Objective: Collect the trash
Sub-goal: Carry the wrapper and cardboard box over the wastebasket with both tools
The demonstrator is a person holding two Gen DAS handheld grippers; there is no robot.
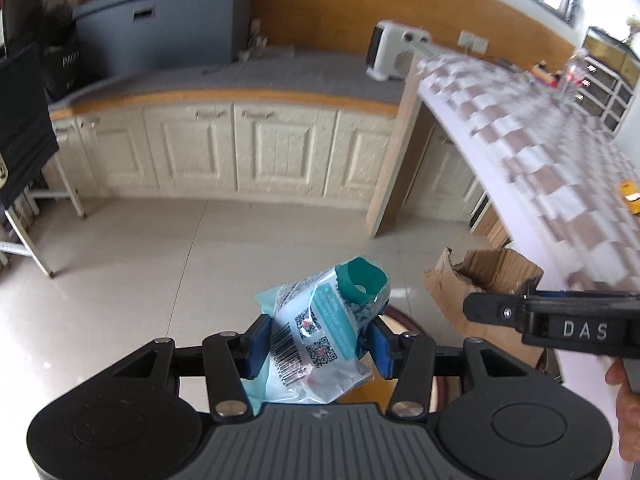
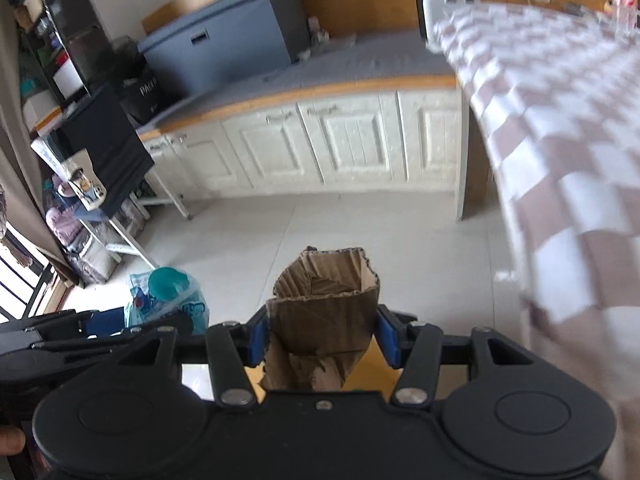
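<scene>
Blue pads (image 1: 259, 340) of the left claw (image 1: 318, 346) clamp a crumpled teal wipes packet (image 1: 320, 332); the right claw (image 2: 322, 338) clamps a torn cardboard piece (image 2: 324, 312). Both hang above the pale tiled floor (image 1: 160, 264), beside the checkered bench (image 1: 560, 152).

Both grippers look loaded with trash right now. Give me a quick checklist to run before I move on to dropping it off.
1. Left gripper closed on the wipes packet: ok, blue pads press both sides.
2. Right gripper closed on the cardboard piece: ok, pads press its crumpled sides.
3. Two grippers apart from each other: ok, side by side, not touching.
4. Clearance from the checkered table: ok, its edge lies to the right of both loads.
5. Floor ahead free of obstacles: ok, bare tiles up to the cabinets.
6. Trash bin located: cannot tell, none recognisable in either view.
</scene>
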